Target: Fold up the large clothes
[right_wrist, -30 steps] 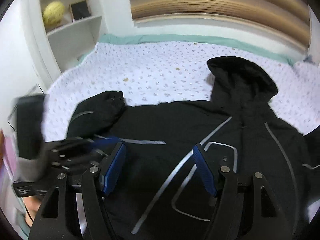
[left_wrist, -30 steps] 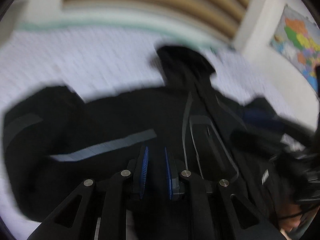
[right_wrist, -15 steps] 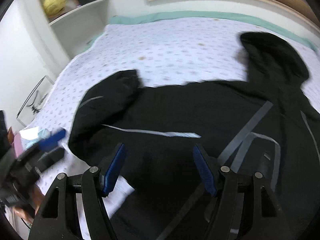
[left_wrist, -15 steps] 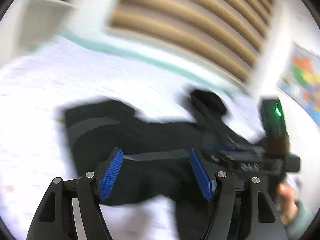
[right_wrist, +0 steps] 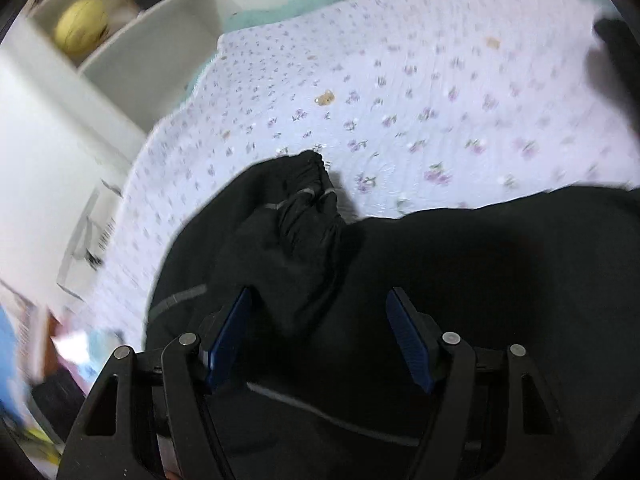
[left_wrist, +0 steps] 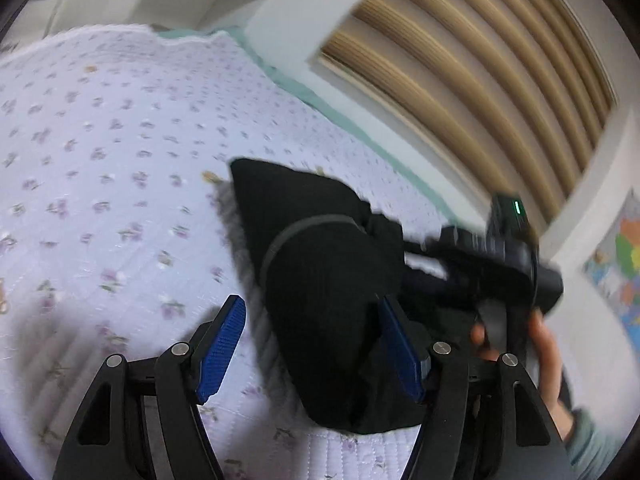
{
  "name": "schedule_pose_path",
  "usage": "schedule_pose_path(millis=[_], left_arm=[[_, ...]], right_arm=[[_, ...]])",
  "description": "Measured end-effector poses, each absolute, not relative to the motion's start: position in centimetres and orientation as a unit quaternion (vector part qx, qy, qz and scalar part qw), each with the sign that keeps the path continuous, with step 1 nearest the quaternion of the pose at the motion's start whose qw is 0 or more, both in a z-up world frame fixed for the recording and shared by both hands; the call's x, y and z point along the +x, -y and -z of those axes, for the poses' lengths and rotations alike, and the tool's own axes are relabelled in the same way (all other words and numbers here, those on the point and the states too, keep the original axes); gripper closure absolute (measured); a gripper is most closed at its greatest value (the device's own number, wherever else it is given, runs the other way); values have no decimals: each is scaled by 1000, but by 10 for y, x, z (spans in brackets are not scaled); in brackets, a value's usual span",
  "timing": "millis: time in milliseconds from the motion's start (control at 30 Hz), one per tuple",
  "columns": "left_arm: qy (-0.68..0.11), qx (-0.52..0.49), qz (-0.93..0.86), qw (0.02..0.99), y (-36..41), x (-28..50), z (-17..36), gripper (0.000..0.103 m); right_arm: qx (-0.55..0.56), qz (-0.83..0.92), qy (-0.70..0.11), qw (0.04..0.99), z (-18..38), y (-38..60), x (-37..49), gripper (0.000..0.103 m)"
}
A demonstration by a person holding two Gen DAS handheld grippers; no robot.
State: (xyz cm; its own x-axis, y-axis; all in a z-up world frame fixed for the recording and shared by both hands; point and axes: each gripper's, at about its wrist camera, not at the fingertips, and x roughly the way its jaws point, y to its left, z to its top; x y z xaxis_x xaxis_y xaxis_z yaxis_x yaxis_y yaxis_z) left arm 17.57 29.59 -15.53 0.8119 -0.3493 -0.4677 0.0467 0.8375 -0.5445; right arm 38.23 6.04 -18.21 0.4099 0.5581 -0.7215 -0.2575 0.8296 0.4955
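A black hooded jacket (right_wrist: 460,280) with grey reflective stripes lies spread on a bed. Its left sleeve (left_wrist: 324,292) lies bunched toward me in the left wrist view, and the cuff end (right_wrist: 304,192) shows in the right wrist view. My left gripper (left_wrist: 316,352) is open, its blue pads on either side of the sleeve just above it. My right gripper (right_wrist: 320,340) is open over the sleeve and shoulder area, holding nothing. The right gripper's body and the hand holding it (left_wrist: 508,280) appear at the right of the left wrist view.
The bed has a white quilt with small purple flowers (left_wrist: 100,160) and a teal edge. White shelves (right_wrist: 132,52) with a yellow ball (right_wrist: 82,30) stand at the left. Wooden slatted blinds (left_wrist: 480,60) and a map (left_wrist: 620,256) hang on the far wall. Clutter lies beside the bed (right_wrist: 60,340).
My left gripper opened, then swung left from over the jacket body to the sleeve. My right gripper also moved left and lower toward the sleeve, staying open.
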Motion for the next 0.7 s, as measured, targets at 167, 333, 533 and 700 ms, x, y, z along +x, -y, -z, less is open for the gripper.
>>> schedule_pose_path(millis=[167,333,533,700], left_arm=[[-311,-215,108,920,-276,175,156,34],[-321,-170,96,927,-258,179,158,34],[-320,-195,107,921,-264,172,152,34],[-279,-141,145,939,-229,137,88,34]], right_arm=[[211,-274,-487,802,185,-69,397,29],[141,-259,-488,822,174,-89,390,61],[88,-215,-435,870,129,-65,342,77],[48,-162,-393,904,74,-15,287,77]])
